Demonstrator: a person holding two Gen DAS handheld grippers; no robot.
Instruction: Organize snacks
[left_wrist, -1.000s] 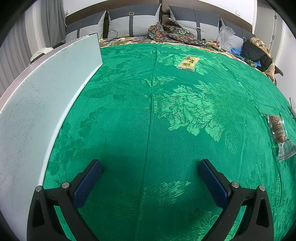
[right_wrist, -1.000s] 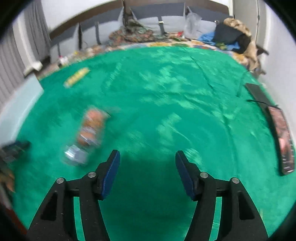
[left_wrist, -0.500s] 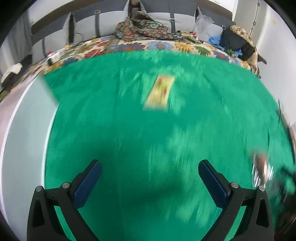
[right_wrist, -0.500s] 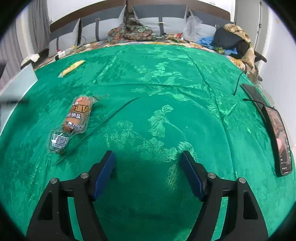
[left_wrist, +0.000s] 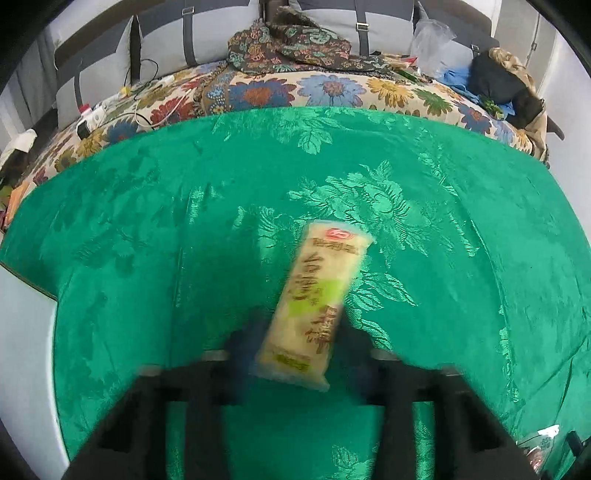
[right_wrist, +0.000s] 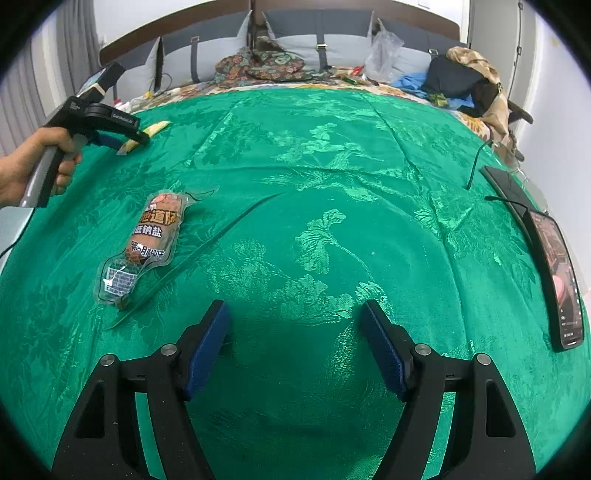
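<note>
A yellow snack packet (left_wrist: 317, 306) lies lengthwise on the green cloth (left_wrist: 147, 229), its near end between the blurred fingers of my left gripper (left_wrist: 301, 332). The jaws are closing and pinch the packet from both sides. In the right wrist view the left gripper (right_wrist: 136, 138) is at the far left, held by a hand (right_wrist: 33, 162), with the yellow packet (right_wrist: 157, 128) at its tips. A clear-wrapped sausage packet (right_wrist: 151, 236) lies left of my right gripper (right_wrist: 295, 332). That gripper hangs open over bare cloth with nothing between its fingers.
A phone (right_wrist: 557, 273) and a dark device with a cable (right_wrist: 506, 184) lie at the cloth's right edge. A pale board (left_wrist: 26, 350) borders the left. Cushions, clothes and a floral cover (left_wrist: 332, 88) fill the back. The sausage packet's corner (left_wrist: 539, 443) shows at lower right.
My left gripper travelled across the cloth to the yellow packet and went from wide open to closed around it. The right gripper's jaws stand somewhat wider than before; it stayed in place.
</note>
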